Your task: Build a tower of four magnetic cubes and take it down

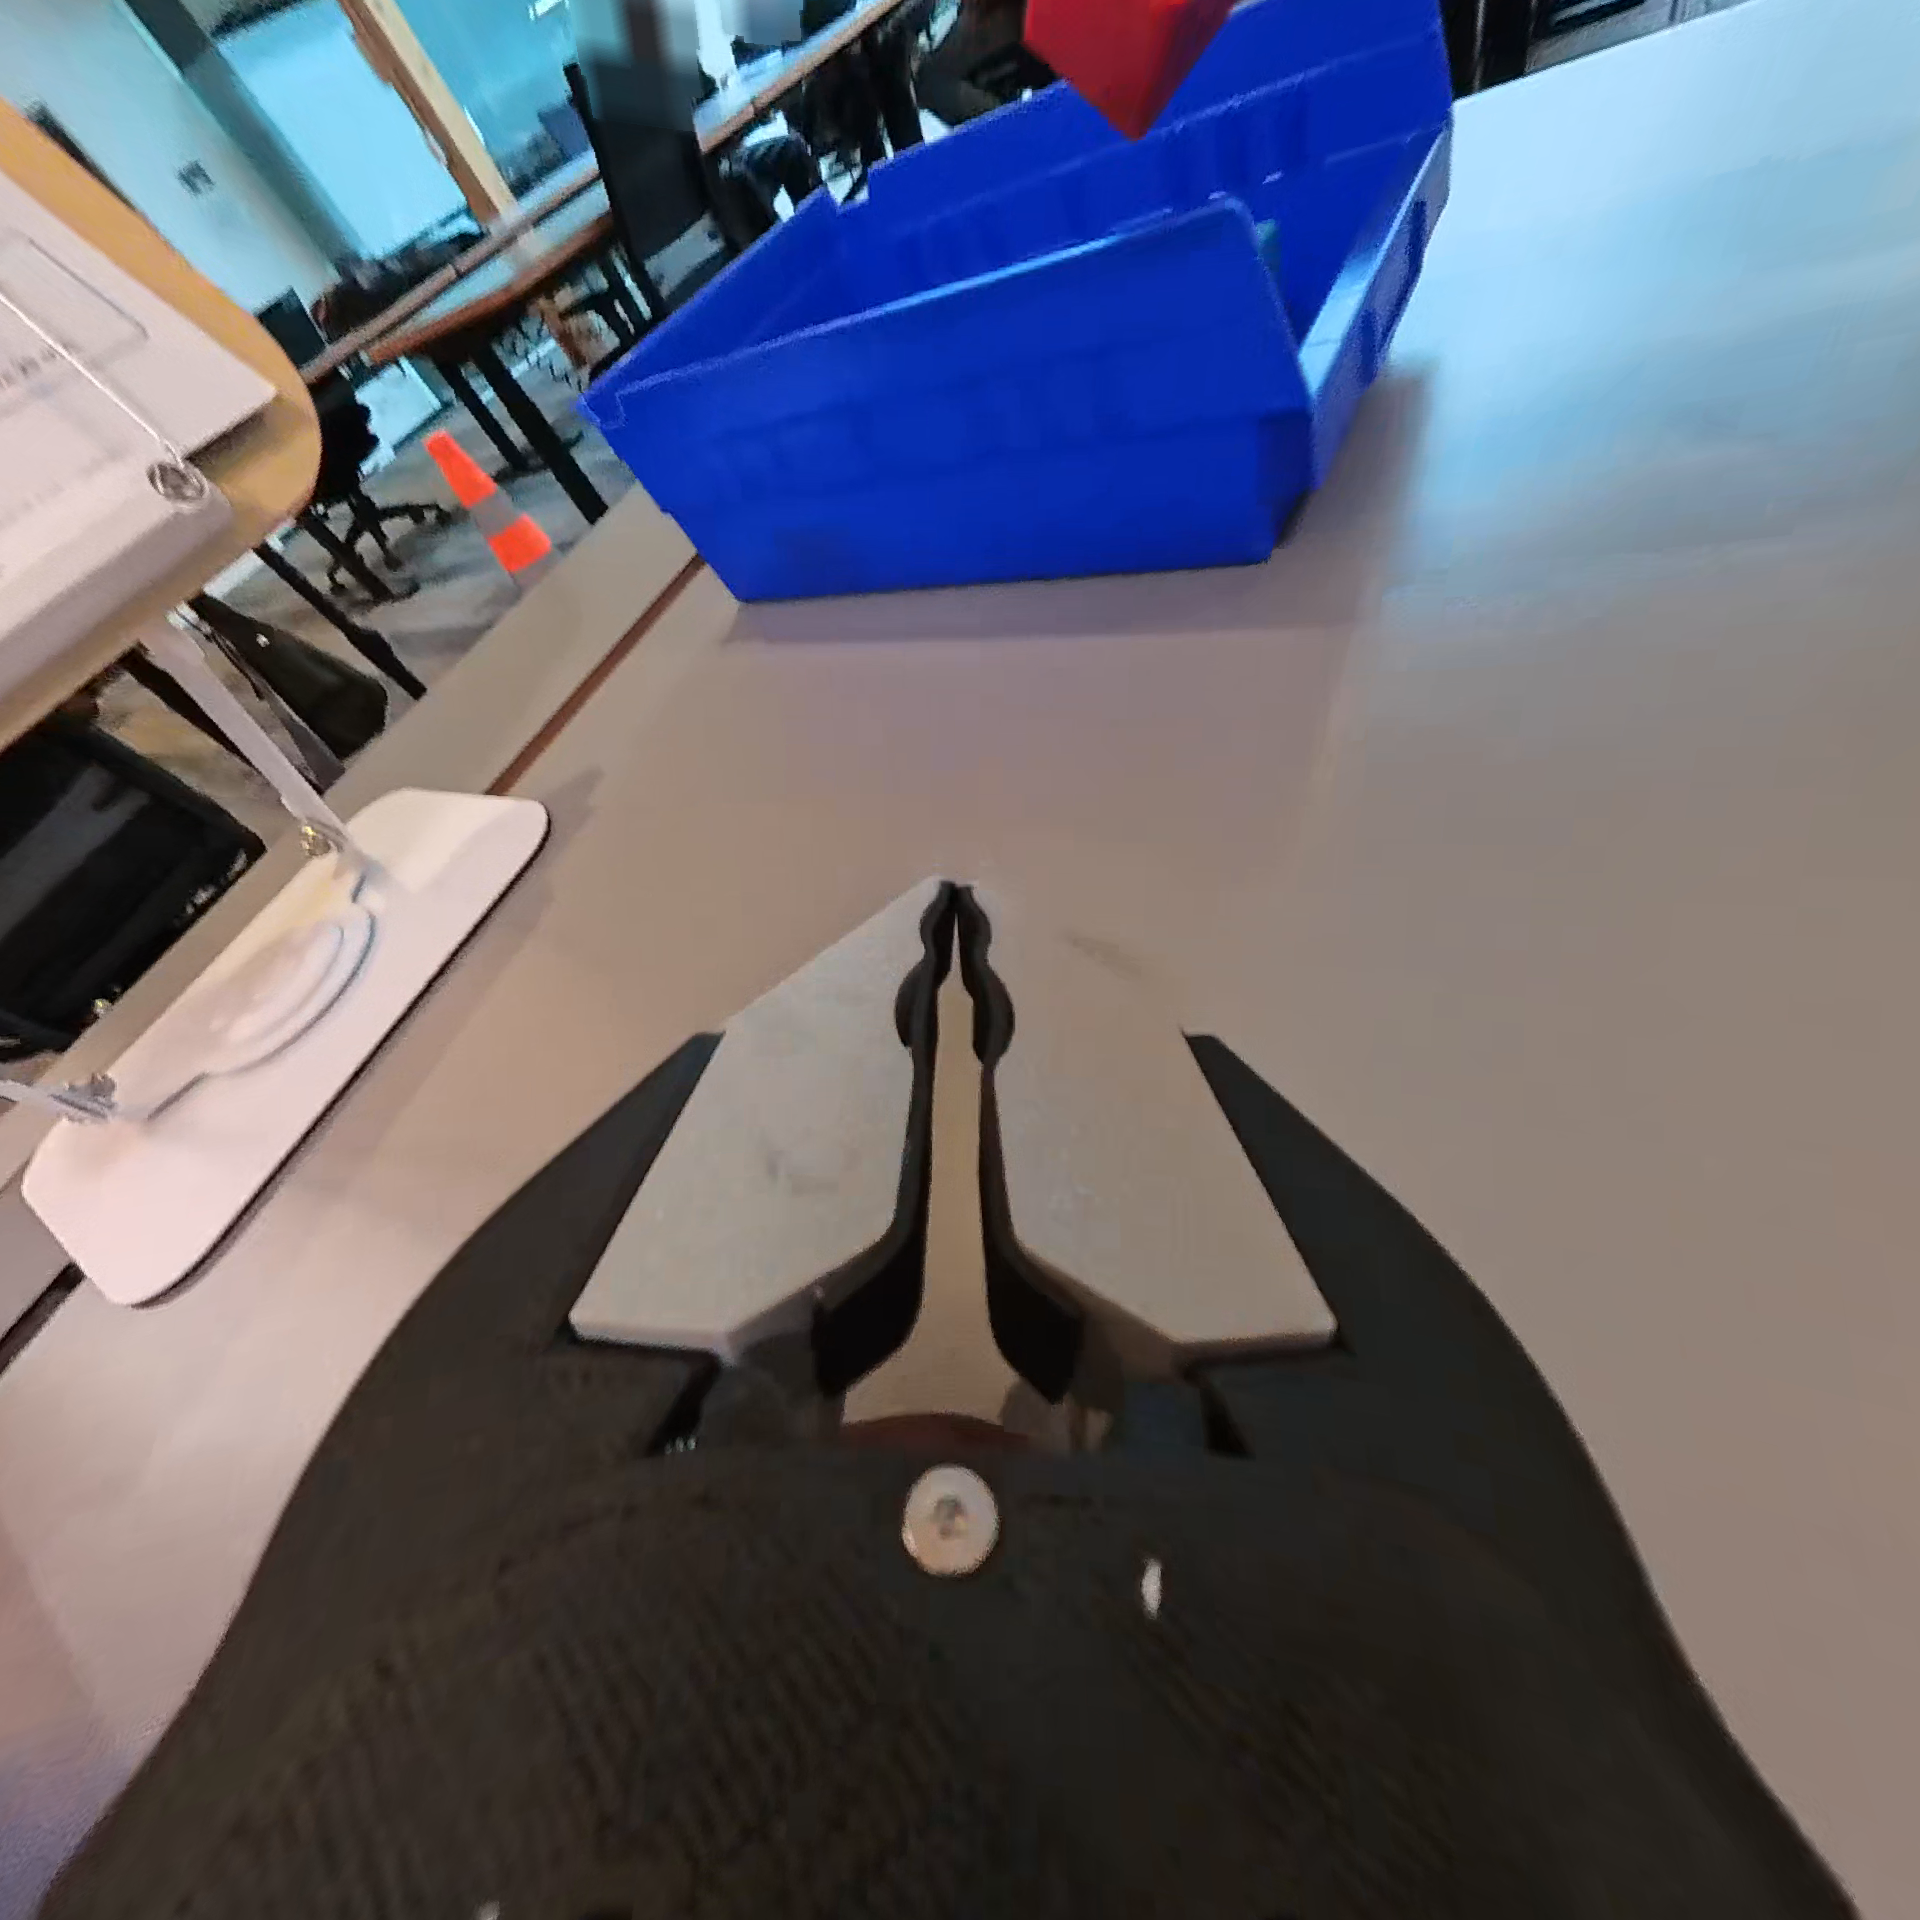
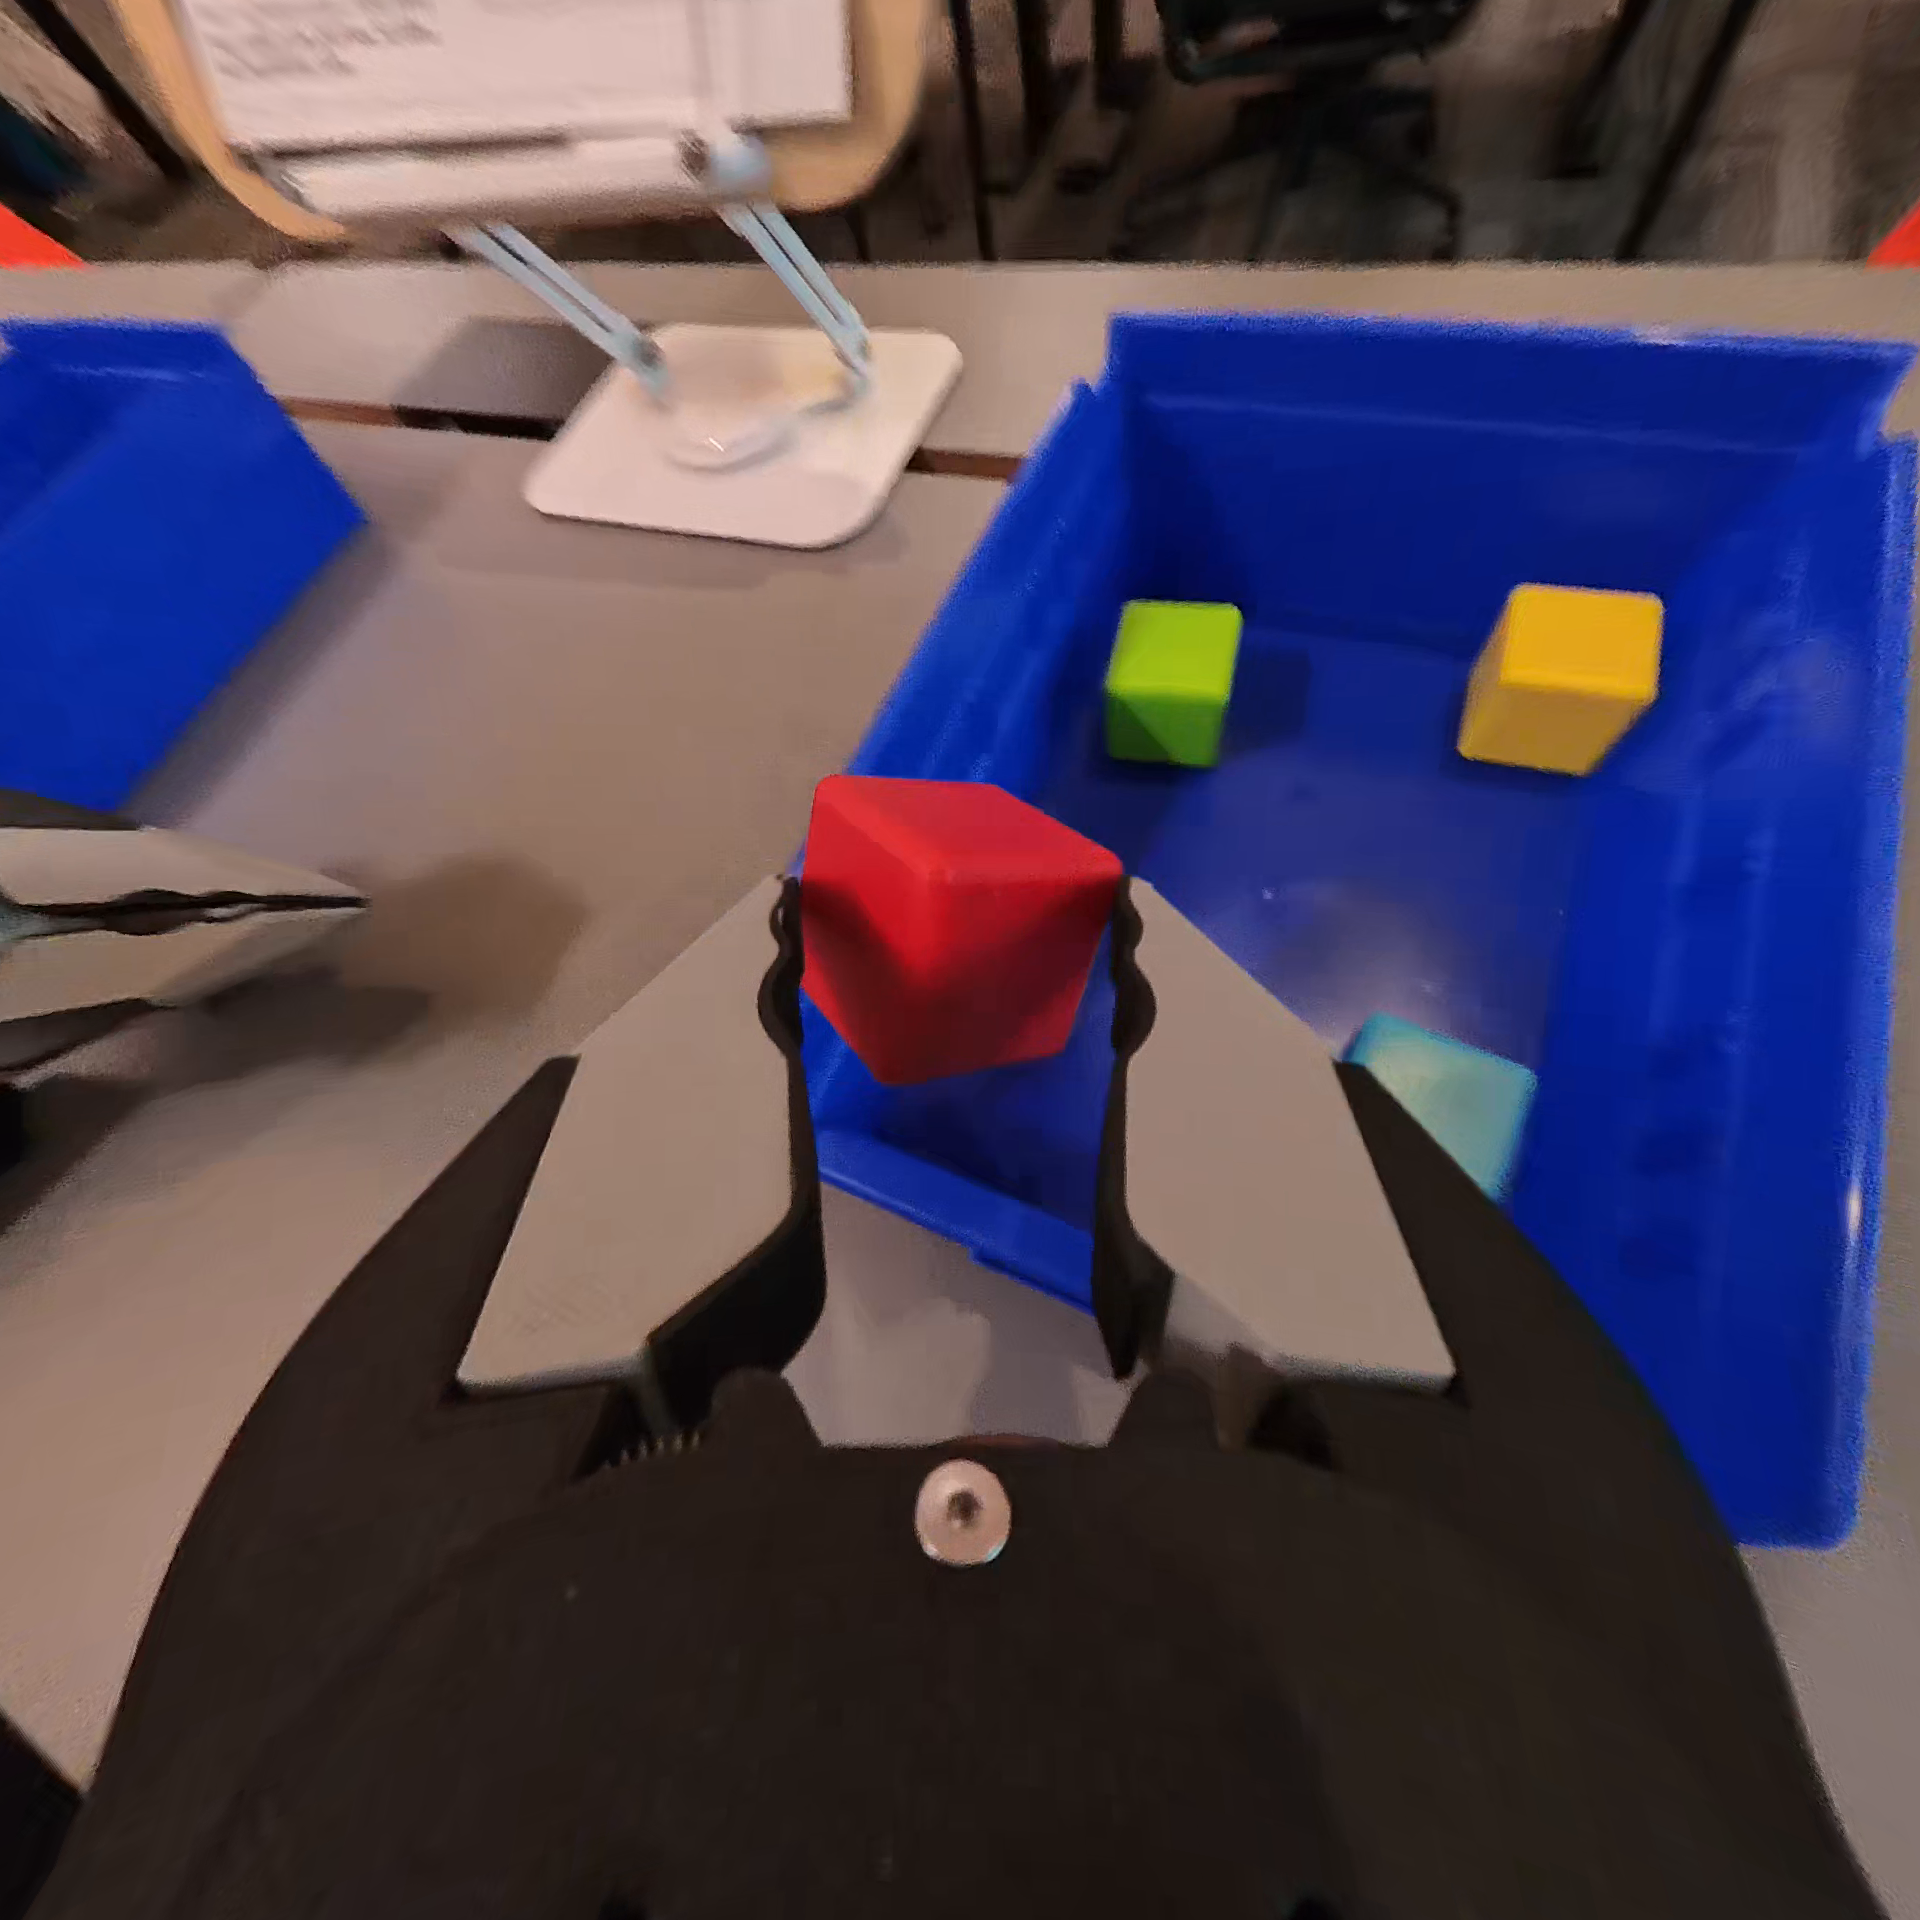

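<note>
My right gripper (image 2: 956, 914) is shut on a red cube (image 2: 951, 925) and holds it in the air over the near left rim of a blue bin (image 2: 1714, 935). The red cube also shows at the top of the left wrist view (image 1: 1127, 52), above the bin (image 1: 956, 436). Inside the bin lie a green cube (image 2: 1172, 684), a yellow cube (image 2: 1558, 675) and a light blue cube (image 2: 1455, 1101). My left gripper (image 1: 956, 891) is shut with nothing between its pads, low over the grey table (image 1: 1455, 831). It also shows at the left edge of the right wrist view (image 2: 187, 904).
A second blue bin (image 2: 135, 540) stands at the left. A white stand base (image 2: 748, 447) with a tilted holder sits at the table's far edge (image 1: 260, 1039). Beyond the table are desks, chairs and an orange cone (image 1: 488, 509).
</note>
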Tool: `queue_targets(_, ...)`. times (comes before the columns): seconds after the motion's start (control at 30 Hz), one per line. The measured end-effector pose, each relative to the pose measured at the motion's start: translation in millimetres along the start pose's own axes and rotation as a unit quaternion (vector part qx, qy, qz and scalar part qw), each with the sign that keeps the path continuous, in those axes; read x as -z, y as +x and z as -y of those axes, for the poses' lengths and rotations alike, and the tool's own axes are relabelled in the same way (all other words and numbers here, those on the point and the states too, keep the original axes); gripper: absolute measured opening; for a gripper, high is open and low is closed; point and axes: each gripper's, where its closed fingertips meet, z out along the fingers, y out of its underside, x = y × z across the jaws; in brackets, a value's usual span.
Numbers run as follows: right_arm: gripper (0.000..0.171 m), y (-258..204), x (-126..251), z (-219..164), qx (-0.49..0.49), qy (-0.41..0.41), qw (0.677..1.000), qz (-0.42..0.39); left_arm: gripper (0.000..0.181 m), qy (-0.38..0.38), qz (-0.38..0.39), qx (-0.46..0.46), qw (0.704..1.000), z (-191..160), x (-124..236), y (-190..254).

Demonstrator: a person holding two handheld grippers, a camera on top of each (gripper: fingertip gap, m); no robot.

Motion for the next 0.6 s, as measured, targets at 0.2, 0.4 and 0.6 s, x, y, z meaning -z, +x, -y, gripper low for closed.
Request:
queue_targets(0.2, 0.057, 24, -35, -43, 0.02, -0.089, 0.995, -0.04, 0.0, -0.02, -0.005, -0.015, 1.0, -6, -3, 4)
queue_targets(0.4, 0.056, 34, -59, -65, 0.055, -0.147, 0.985, -0.068, 0.003, -0.036, 0.004, -0.009, 0.999, -11, -5, 0)
queue_targets(0.6, 0.059, 28, -67, -65, 0.063, -0.144, 0.986, -0.058, 0.031, -0.064, 0.036, 0.033, 0.997, -21, -5, -16)
